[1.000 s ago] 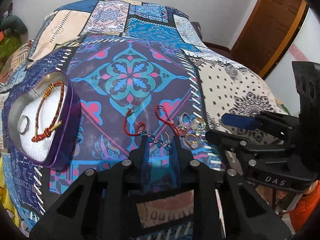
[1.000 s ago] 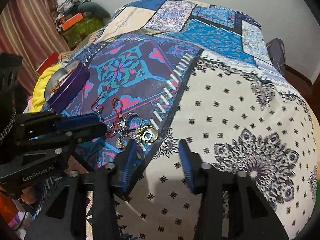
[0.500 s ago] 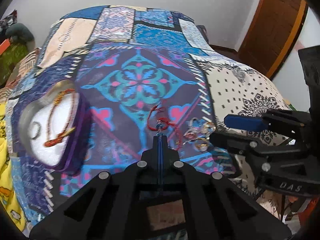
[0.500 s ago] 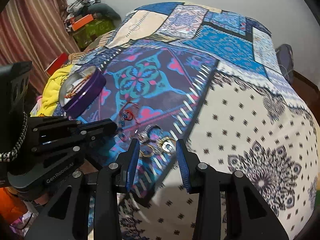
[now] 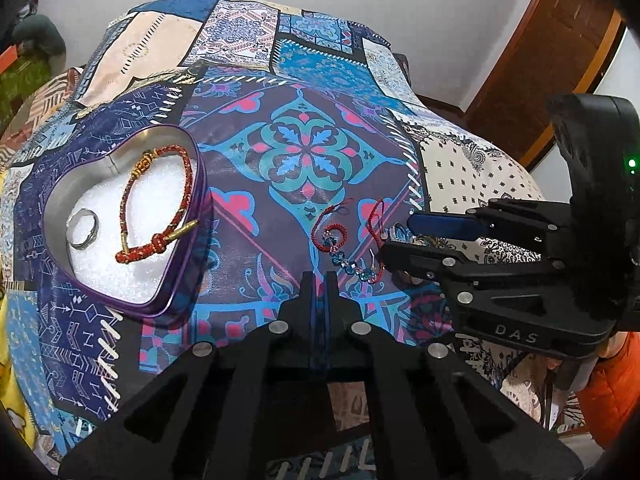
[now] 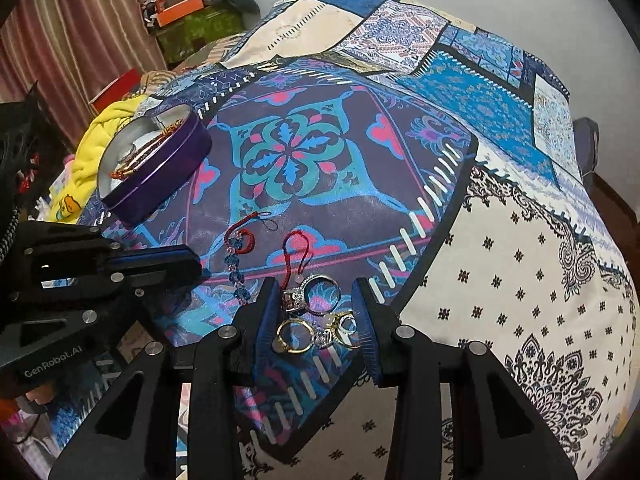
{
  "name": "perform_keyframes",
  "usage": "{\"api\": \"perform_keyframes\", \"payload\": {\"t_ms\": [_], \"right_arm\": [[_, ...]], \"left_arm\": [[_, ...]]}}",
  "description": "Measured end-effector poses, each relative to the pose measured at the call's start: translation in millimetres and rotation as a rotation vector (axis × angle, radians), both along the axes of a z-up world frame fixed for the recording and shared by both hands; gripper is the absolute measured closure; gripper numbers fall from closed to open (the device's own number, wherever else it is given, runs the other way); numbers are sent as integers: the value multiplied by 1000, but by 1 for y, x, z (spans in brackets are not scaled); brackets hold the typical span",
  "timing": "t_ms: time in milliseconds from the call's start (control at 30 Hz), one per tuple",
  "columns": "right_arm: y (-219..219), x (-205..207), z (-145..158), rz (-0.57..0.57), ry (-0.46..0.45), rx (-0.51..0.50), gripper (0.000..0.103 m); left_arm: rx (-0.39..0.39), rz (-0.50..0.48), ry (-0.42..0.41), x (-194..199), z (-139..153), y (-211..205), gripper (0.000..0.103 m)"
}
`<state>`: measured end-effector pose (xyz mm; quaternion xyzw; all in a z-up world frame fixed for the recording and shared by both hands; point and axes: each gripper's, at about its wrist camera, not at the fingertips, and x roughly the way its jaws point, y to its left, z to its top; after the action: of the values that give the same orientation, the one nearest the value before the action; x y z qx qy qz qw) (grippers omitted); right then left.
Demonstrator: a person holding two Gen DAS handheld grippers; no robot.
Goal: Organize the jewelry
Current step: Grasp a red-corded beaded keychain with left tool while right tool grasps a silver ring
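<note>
A purple heart-shaped tin (image 5: pixel 180 280) (image 6: pixel 160 176) holds a red braided bracelet (image 5: pixel 160 200) and a silver ring (image 5: pixel 83 227) on white foam. On the patchwork bedspread lies a blue bead charm (image 5: pixel 348 262) (image 6: pixel 236 268) with a red cord loop. My left gripper (image 5: pixel 319 278) (image 6: pixel 196 262) is shut just short of the beads, with nothing seen between its pads. Several gold and silver rings (image 6: pixel 316 316) with a red cord (image 6: pixel 296 252) lie between the fingers of my right gripper (image 6: pixel 315 282) (image 5: pixel 400 238). Its jaws are closing, and the pads do not clamp the rings.
A yellow cloth (image 6: pixel 100 148) lies beyond the tin at the bed's left edge. Boxes and clothes (image 6: pixel 188 12) are piled by a curtain at the back left. A wooden door (image 5: pixel 560 60) stands at the right. An orange sleeve (image 5: pixel 612 392) shows behind the right gripper.
My left jaws went from open around the bead charm to shut; the charm bunched up, then spread out on the cloth. My right gripper slid left over the rings, and its jaws narrowed.
</note>
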<state>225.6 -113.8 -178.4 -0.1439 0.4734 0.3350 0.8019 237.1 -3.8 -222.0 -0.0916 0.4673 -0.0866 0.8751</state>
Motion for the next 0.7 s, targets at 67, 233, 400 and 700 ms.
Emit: {"api": "perform_keyframes", "payload": {"t_ms": [67, 233, 400, 700], "right_arm": [[-1, 0, 0, -3, 0, 10, 75], [-7, 0, 9, -39, -4, 52, 75], [-23, -4, 30, -86, -47, 94, 75], [-52, -18, 44, -146, -87, 122, 75]], "left_arm": [[-9, 1, 3, 2, -1, -1, 101], [-28, 2, 19, 9, -2, -4, 100], [-35, 1, 26, 15, 0, -12, 82], [100, 19, 5, 29, -3, -34, 82]]}}
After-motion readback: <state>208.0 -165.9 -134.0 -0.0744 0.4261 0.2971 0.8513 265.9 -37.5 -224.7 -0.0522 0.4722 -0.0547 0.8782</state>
